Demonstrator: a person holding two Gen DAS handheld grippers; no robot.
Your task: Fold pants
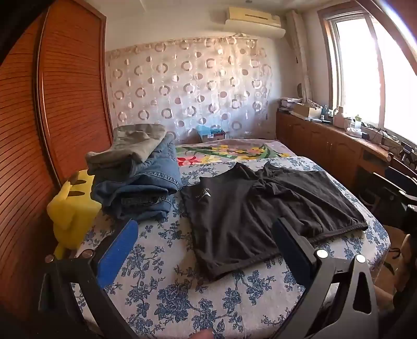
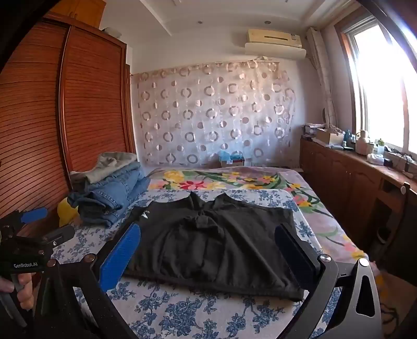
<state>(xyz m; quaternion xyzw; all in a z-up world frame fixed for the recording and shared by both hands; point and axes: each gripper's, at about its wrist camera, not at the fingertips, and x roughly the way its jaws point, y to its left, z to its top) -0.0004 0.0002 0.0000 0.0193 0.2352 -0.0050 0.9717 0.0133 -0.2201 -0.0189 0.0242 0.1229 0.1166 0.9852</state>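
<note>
black pants (image 1: 260,208) lay spread flat on the blue-floral sheet (image 1: 161,286), centre of the left wrist frame, waistband toward the far end and hems toward the camera. a small white logo (image 1: 204,194) showed on their left part. same pants (image 2: 216,242) filled the middle of the right wrist frame, with some bunching at the crotch.

left gripper (image 1: 206,247) was released, jaws spread wide, blue pads (image 1: 118,255) lower left and dark one lower right. it hovered above the near edge of the pants, holding nothing. right gripper (image 2: 208,250) was likewise spread wide and empty, its fingers framing the pants from above.

left of the pants, just beside them: a stack of folded jeans (image 1: 138,190) with an olive garment (image 1: 130,146) on top. a yellow foam block (image 1: 73,206) sat at the left edge, touching the stack.

further out: a bright flowered blanket (image 1: 224,152) at the far end of the bed, circle-pattern curtain (image 1: 187,86) upper centre, wooden slatted wardrobe (image 1: 52,104) upper left, air conditioner (image 1: 252,20) top, window (image 1: 365,65) and cluttered cabinet top (image 1: 325,117) at right.
</note>
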